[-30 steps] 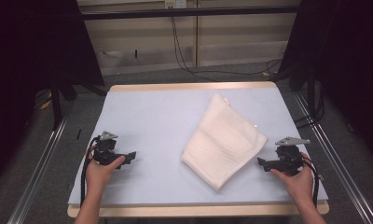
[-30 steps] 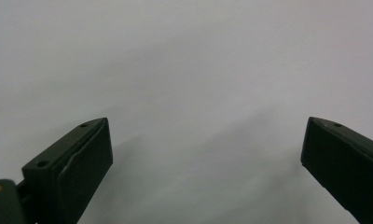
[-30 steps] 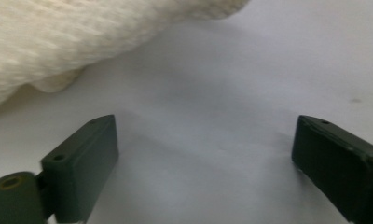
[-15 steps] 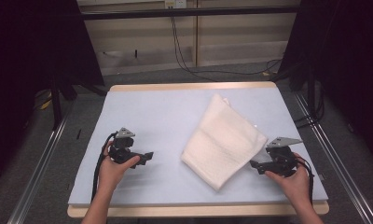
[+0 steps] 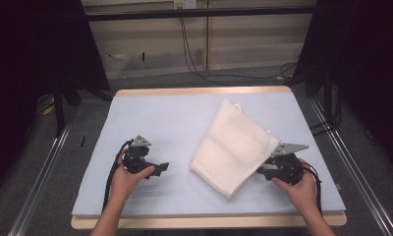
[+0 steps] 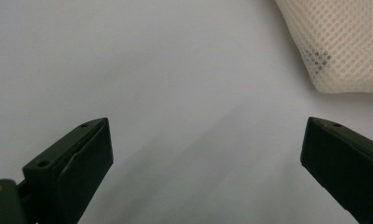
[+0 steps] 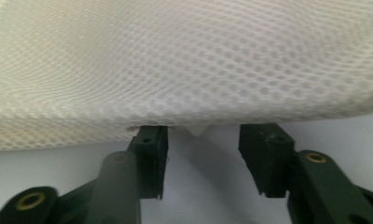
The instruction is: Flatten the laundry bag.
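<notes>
Just one white mesh cloth (image 5: 234, 147) between two claws, left claw (image 5: 161, 168) and right claw (image 5: 261, 169).

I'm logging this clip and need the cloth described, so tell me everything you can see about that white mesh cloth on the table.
The mesh cloth is cream-white, woven in small open holes, looks soft, and lies folded into a slanted oblong, several layers thick, on the pale blue table cover, right of centre. Its lower right edge reaches the right gripper, whose jaws have just been closing with that edge at their tips; a grip cannot be told. The left gripper stands apart from it, open.
</notes>
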